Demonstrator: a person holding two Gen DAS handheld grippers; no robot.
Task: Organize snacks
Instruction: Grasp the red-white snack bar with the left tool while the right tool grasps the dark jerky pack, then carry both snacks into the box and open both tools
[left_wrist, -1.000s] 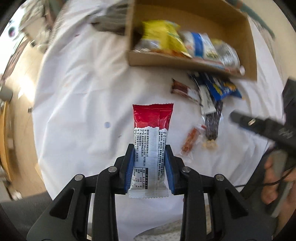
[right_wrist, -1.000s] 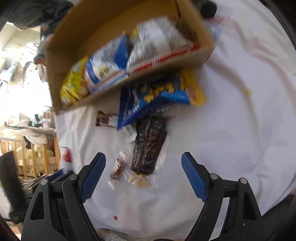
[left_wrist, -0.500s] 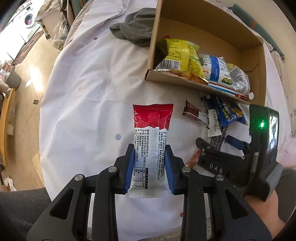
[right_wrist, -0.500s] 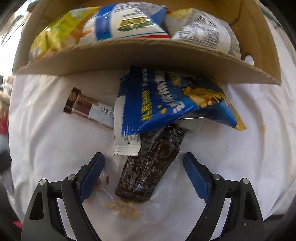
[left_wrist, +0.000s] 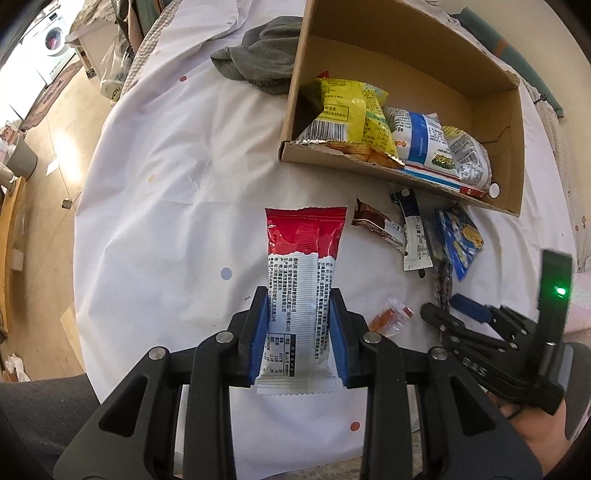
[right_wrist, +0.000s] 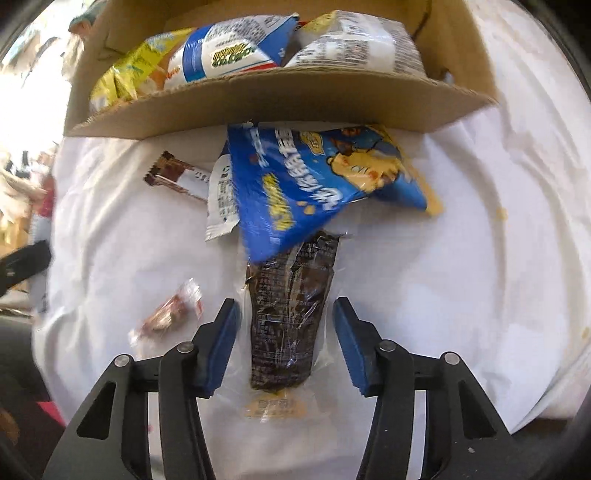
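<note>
In the right wrist view we have the right hand-held gripper (right_wrist: 284, 343) closing, its blue pads either side of the long dark brown snack in clear crinkly film (right_wrist: 290, 317), which lies in the lower centre of the frame on the white cloth-covered surface (right_wrist: 461, 266); the pads do not yet press it, so nothing is held there. To do this well, we judge we should keep both pads square to the pack's long sides and bite the firm dark body, not the loose transparent margin or the flat sealed tail, which would likely slip. Its upper end is tucked under the glossy blue foil snack bag (right_wrist: 317, 184), so a lift should draw it back toward us first, or the bag may drag along. In the left wrist view the left hand-held gripper (left_wrist: 298, 332) is clamped on the red and white printed foil wrapper with zigzag sealed ends (left_wrist: 300, 291), gripped across its lower half, and we should hold that steady meanwhile. The open brown cardboard box (left_wrist: 513, 177) at the upper right of that frame holds puffy yellow, blue and white bags; it looks like the destination. A small clear-wrapped orange sweet (right_wrist: 166, 317) lies just left of the right gripper, clear of the pads, and a slim brown and white bar wrapper (right_wrist: 177, 179) sits near the box wall
</note>
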